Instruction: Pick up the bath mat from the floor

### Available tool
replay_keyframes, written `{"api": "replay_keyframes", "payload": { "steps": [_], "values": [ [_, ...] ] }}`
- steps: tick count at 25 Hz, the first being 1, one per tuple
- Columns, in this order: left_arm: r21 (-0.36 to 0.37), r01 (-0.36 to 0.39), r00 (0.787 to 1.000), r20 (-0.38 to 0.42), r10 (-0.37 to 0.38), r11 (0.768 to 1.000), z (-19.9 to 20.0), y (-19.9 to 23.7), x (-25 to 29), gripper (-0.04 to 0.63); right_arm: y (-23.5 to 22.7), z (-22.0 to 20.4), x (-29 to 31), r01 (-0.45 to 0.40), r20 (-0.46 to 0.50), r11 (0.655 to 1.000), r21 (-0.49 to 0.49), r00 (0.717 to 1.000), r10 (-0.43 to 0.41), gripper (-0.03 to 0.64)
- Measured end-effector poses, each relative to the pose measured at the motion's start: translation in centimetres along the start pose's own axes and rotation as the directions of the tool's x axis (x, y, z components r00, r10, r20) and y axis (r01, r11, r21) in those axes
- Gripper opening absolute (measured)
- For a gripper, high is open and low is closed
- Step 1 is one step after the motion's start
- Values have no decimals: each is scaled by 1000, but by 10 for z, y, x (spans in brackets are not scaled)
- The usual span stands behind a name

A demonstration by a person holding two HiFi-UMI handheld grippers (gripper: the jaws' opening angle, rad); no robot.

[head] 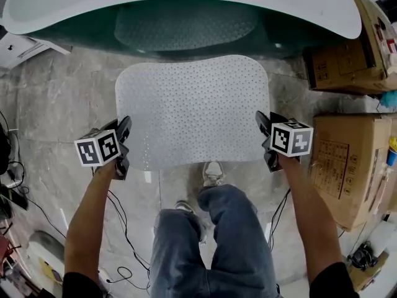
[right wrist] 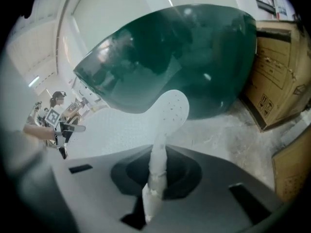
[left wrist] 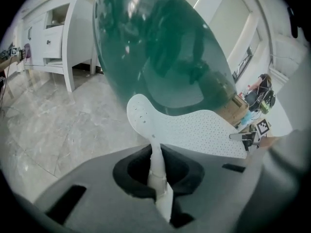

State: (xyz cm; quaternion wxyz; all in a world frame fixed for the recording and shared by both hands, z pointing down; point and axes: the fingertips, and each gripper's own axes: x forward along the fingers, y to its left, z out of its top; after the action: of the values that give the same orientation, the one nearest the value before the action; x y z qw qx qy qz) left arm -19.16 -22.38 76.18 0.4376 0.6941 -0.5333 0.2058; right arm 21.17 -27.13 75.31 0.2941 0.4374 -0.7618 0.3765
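L gripper [head: 124, 143]: my jaws are pinched tight on the near-left corner of the mat [head: 192, 107]. Mat spans between both grippers, near edge raised, far edge toward tub [head: 186, 23]. Judged light, floppy, poss. slick, so hold at corners and keep taut. R gripper [head: 267, 138]: jaws clamped on near-right corner.

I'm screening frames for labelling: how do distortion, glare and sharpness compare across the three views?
Head view: evenly lit, bath mat perforations crisp. Left gripper view: fisheye bend, dark corners, bright reflections on the green tub. Right gripper view: same fisheye bend, tub reflections, near foreground soft.
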Motion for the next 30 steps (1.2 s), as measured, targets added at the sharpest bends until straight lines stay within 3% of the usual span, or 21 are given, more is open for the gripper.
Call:
{"api": "replay_keyframes", "payload": {
  "steps": [17,30],
  "values": [
    [9,-19,996,84,18,1000,100,-83,-210,26,102,119,-193,-15,70,996,-92,997,22,25],
    [68,-18,973,229,2,997,177,-156,-347,26,155,192,-338,6,244,994,-112,970,21,25]
  ]
}}
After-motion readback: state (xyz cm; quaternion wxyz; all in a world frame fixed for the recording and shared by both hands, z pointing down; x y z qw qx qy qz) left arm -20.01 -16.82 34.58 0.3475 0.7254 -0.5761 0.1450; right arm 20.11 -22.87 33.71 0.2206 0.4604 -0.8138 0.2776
